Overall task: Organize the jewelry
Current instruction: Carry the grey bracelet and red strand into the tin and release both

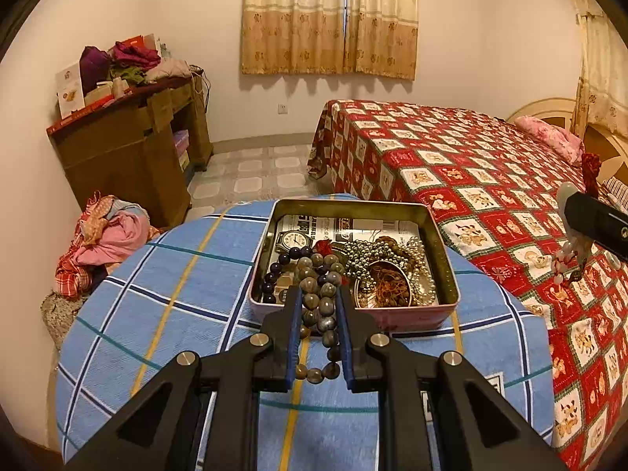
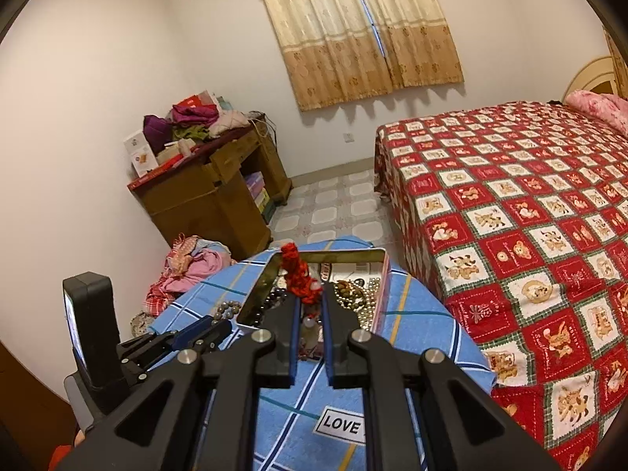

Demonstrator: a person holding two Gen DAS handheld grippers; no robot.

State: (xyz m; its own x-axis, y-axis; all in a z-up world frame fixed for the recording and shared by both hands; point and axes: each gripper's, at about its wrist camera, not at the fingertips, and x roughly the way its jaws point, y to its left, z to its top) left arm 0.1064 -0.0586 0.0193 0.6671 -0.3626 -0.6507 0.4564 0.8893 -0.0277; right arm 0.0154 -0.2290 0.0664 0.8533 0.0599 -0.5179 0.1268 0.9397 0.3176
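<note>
A metal tin [image 1: 443, 243] sits on a small table with a blue plaid cloth [image 1: 176, 274]. It holds a watch [image 1: 292, 240], dark purple beads [image 1: 274, 271], silver bead chains [image 1: 365, 259] and a brown tangle [image 1: 388, 284]. My left gripper [image 1: 318, 294] is shut on a grey-brown stone bead bracelet [image 1: 324, 306] at the tin's near edge; part of the strand hangs below. My right gripper [image 2: 310, 294] is shut on a red knotted cord ornament [image 2: 296, 271] with pale beads, held above the tin [image 2: 259, 286]. That gripper and ornament show at the right of the left wrist view [image 1: 581, 235].
A bed with a red patterned cover [image 1: 471, 180] stands right of the table. A wooden cabinet [image 1: 129, 157] piled with clothes is at the back left. A heap of clothes [image 1: 106, 235] lies on the floor beside the table.
</note>
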